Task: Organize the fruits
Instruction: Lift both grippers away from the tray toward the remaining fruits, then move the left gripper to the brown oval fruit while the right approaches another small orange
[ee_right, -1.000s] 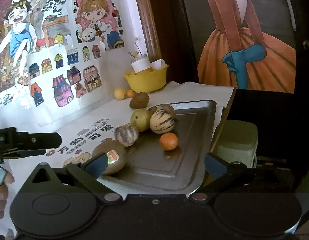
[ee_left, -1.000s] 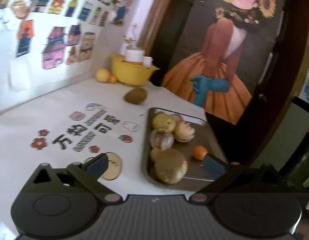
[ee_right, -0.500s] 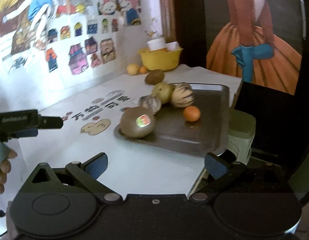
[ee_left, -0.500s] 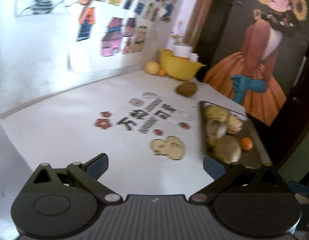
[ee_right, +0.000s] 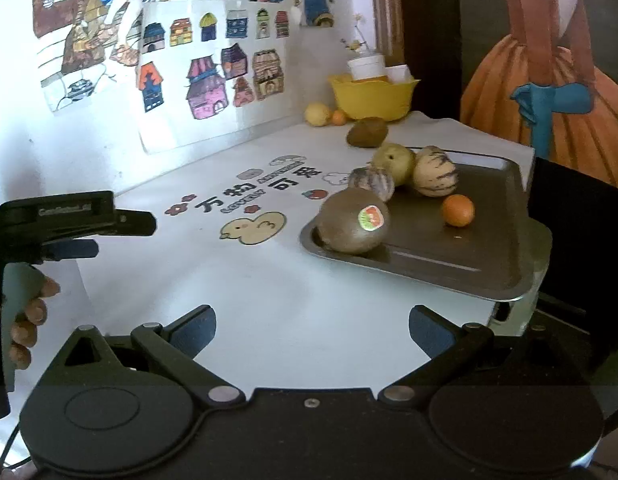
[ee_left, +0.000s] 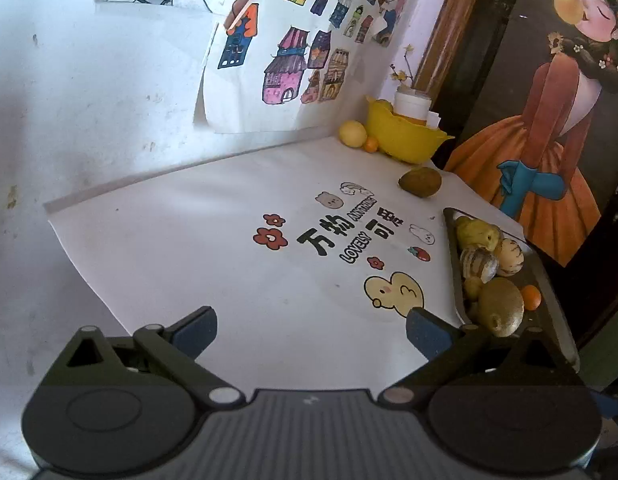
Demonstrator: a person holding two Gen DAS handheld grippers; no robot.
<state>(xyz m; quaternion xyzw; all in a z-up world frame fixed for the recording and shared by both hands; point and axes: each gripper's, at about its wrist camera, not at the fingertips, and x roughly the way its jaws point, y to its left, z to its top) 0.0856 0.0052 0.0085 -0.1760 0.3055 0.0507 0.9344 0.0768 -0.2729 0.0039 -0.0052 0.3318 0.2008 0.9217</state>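
Fruits wait on the tray, both grippers empty

Fruits are mostly gathered on the metal tray at the table's right edge; a big kiwi lies at its near corner, long axis roughly crosswise to the right gripper; a second kiwi rests loose on the table beyond the tray, near the yellow bowl. The right gripper stands wide open, holding nothing, and seems nearer; the big kiwi is ahead, slightly right. The left gripper is open too, further left.

Both wrist views low over table, facing back wall; share tray, yellow bowl.
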